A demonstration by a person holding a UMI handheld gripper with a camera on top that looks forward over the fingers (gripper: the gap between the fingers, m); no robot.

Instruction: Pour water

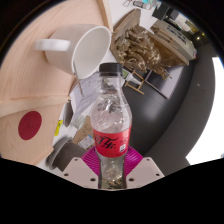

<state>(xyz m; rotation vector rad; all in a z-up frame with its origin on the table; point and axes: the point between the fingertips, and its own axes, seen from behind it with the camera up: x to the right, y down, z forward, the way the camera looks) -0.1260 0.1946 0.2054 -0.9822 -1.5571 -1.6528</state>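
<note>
Gripper (112, 168) clamped on the bottle (110, 120) below its red label; thin, slippery plastic likely flexed under pressure, white cup (88, 50) beyond.

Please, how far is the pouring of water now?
Done: the gripper is shut on the bottle, lifted ahead of the white cup. In hand: carrying the bottle, which looks upright, toward the cup on the wooden table. Left: its dark cap is on, and nothing is poured yet.
</note>
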